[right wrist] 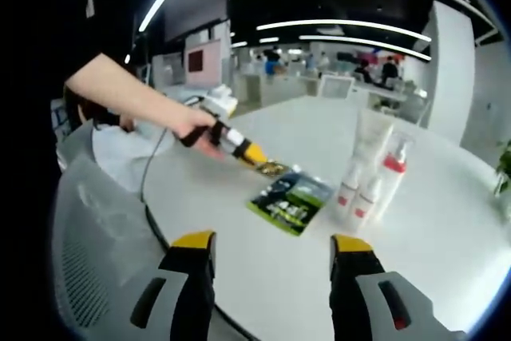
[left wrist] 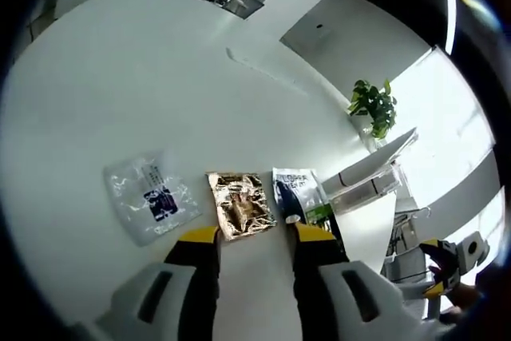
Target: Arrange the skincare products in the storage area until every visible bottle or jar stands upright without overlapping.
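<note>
White bottles (right wrist: pixel 369 185) already stand upright ahead-right of my right hand-held gripper (right wrist: pixel 271 249), wide and empty; sachets (left wrist: pixel 239 204) lie flat just ahead of my left hand-held gripper (left wrist: pixel 254 239), wide too. Arranging looks barely begun.

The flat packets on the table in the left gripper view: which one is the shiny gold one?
The middle packet, lying just ahead of the left gripper. It is crinkled gold foil; the packet to its left is clear plastic with a dark label, and the one to its right is dark blue and white.

Crinkly gold foil sachet (left wrist: pixel 239 205), seemingly glossy.
</note>
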`<action>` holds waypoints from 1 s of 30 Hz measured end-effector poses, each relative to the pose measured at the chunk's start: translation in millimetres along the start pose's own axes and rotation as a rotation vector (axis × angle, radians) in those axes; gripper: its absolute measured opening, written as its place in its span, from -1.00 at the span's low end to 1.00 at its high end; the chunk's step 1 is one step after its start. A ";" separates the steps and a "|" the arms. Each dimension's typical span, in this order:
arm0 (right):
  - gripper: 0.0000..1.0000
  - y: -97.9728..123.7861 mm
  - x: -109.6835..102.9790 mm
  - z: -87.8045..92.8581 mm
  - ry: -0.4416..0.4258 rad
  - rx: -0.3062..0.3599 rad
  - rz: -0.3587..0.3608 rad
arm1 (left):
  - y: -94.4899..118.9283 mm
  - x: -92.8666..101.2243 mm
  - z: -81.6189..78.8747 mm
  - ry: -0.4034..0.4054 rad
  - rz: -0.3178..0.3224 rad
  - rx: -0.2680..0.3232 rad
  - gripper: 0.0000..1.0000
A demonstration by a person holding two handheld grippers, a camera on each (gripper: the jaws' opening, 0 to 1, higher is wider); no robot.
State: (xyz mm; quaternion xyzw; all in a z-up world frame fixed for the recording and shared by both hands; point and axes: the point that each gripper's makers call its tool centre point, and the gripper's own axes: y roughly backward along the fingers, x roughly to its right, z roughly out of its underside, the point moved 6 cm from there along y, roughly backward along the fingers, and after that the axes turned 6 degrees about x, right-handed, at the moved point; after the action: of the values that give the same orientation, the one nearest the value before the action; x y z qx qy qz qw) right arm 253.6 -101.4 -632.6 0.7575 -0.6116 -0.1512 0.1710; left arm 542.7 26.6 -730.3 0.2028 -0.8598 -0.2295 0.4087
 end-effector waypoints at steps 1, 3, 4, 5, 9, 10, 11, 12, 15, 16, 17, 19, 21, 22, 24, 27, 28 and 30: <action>0.17 0.0 -0.1 0.0 0.001 0.000 0.000 | 0.3 0.6 0.3 -0.001 0.000 0.000 -0.40; 0.17 -0.1 -0.3 0.3 0.002 -0.002 -0.002 | 0.7 0.9 0.1 -0.001 -0.001 0.000 -0.39; 0.17 -0.2 -0.4 0.4 0.004 -0.003 -0.001 | 1.0 0.9 -0.2 -0.002 -0.002 0.001 -0.39; 0.17 -0.2 -0.4 0.4 0.007 -0.003 -0.001 | 1.4 0.5 -0.9 -0.001 -0.002 0.003 -0.39; 0.17 -0.4 -0.4 0.7 0.014 -0.007 0.000 | 5.2 2.0 -2.7 -0.003 -0.007 0.012 -0.38; 0.17 -0.4 -0.6 0.7 0.014 -0.008 0.000 | 7.0 2.9 -3.1 -0.004 -0.008 0.015 -0.38; 0.17 -0.4 -0.6 0.5 0.018 -0.007 0.001 | 8.6 3.9 -3.2 -0.006 -0.009 0.017 -0.37; 0.17 -0.4 -0.8 0.4 0.021 -0.007 0.002 | 10.7 5.0 -3.4 -0.010 -0.010 0.019 -0.37; 0.17 -0.6 -1.5 0.5 0.028 -0.009 0.001 | 17.4 9.0 -3.2 -0.013 -0.013 0.029 -0.34; 0.17 -0.7 -2.1 0.5 0.032 -0.011 -0.001 | 19.3 10.1 -3.2 -0.015 -0.013 0.033 -0.33; 0.17 -0.8 -2.2 0.6 0.033 -0.012 -0.002 | 22.2 11.5 -3.2 -0.020 -0.015 0.038 -0.31; 0.17 -1.0 -2.8 1.2 0.040 -0.016 -0.003 | 26.5 13.3 -2.5 -0.032 -0.020 0.045 -0.27; 0.17 -0.7 -3.6 0.7 0.045 -0.014 -0.004 | 30.5 15.3 -1.2 -0.044 -0.021 0.050 -0.24; 0.17 -0.6 -3.6 0.7 0.047 -0.014 -0.004 | 32.6 16.4 -0.5 -0.049 -0.021 0.054 -0.22; 0.17 -0.3 -3.4 0.6 0.051 -0.012 -0.001 | 38.1 19.8 1.2 -0.056 -0.022 0.061 -0.20; 0.17 0.1 -3.4 0.4 0.053 -0.012 0.001 | 46.4 24.1 3.4 -0.074 -0.023 0.076 -0.15; 0.17 0.2 -3.5 0.5 0.056 -0.013 0.002 | 48.6 25.6 4.3 -0.080 -0.025 0.079 -0.11; 0.17 0.3 -3.5 0.5 0.057 -0.012 0.002 | 54.5 29.7 7.1 -0.102 -0.026 0.089 -0.03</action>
State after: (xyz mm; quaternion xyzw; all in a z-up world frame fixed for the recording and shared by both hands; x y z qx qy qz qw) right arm 252.4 -98.0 -632.9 0.7598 -0.6063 -0.1331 0.1932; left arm 510.9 56.6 -685.6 0.2200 -0.8861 -0.2063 0.3518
